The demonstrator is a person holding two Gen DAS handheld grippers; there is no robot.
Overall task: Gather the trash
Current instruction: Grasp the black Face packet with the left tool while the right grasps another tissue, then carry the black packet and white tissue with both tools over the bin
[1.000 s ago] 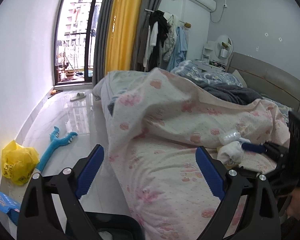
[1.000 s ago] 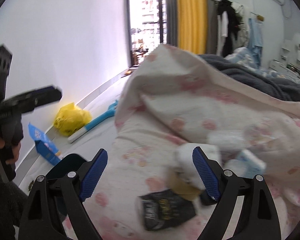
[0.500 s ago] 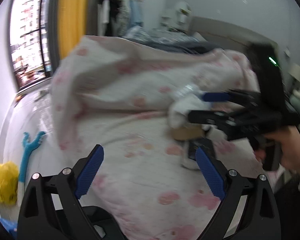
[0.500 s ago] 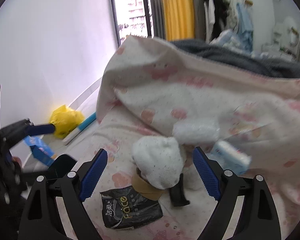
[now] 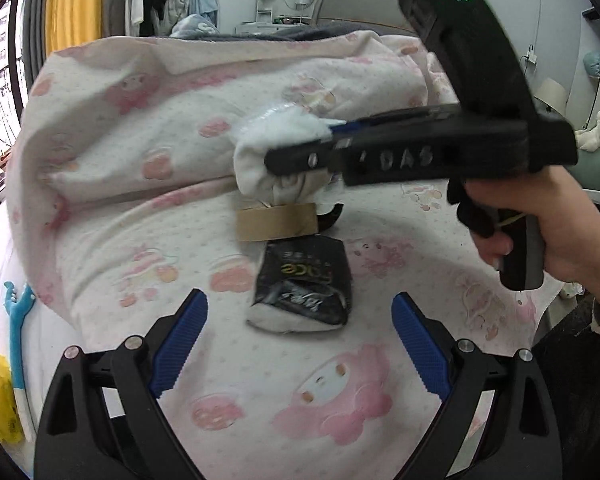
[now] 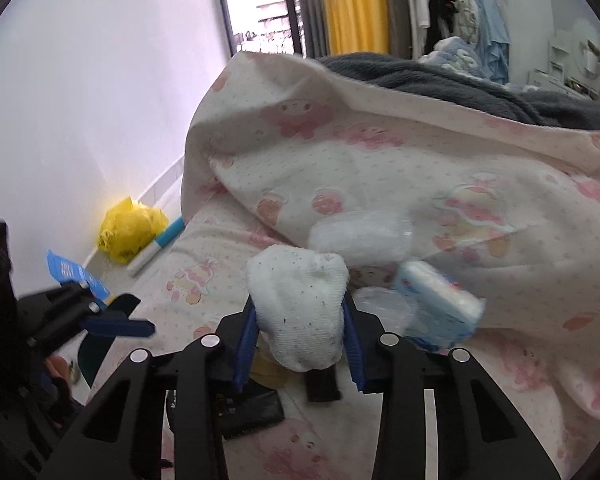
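On the bed (image 5: 340, 420), your tape roll (image 5: 276, 222) lies at twelve o'clock of the packet (image 5: 304, 280), the sock (image 5: 276, 164) above it. The tissue pack (image 6: 436, 308) sits at three o'clock of the sock.

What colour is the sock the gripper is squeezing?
White with tiny dark specks; the sock shows best in the right wrist view.

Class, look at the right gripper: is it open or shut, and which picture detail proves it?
Shut. Both blue pads of the right gripper press against the white sock, squeezing it between them above the bed.
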